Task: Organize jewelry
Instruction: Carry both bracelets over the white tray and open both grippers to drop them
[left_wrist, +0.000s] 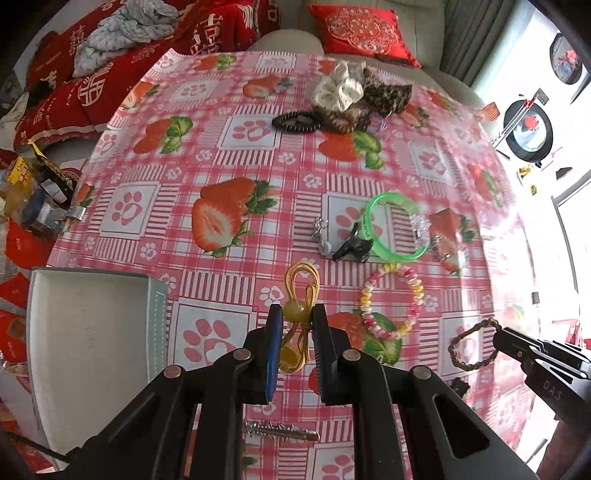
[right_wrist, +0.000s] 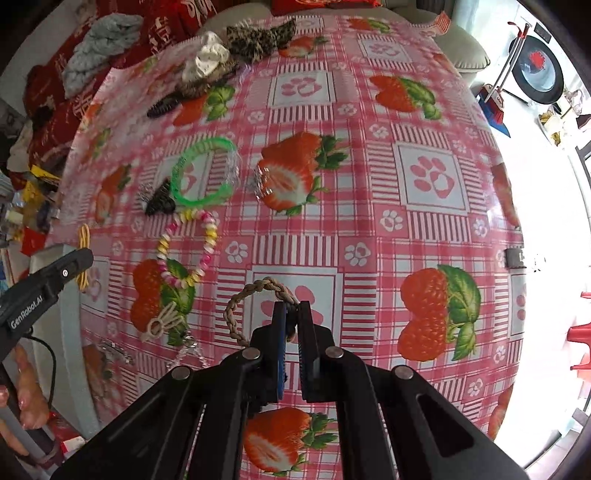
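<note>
Beside the open box (left_wrist: 92, 332), on the strawberry-print counter (left_wrist: 258, 177), left gripper (left_wrist: 297, 314) jaws pinch a yellow beaded cord (left_wrist: 295, 311); right gripper (right_wrist: 291, 314) jaws pinch a braided bracelet (right_wrist: 236, 306); red cushions (left_wrist: 360, 31) lie beyond.

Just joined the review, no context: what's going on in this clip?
A person is sorting jewelry with two handheld grippers over a strawberry-print tablecloth. The left gripper is shut on a yellow beaded cord; the right gripper is shut on a brown braided bracelet. An open white box sits at left; more pieces lie loose.
</note>
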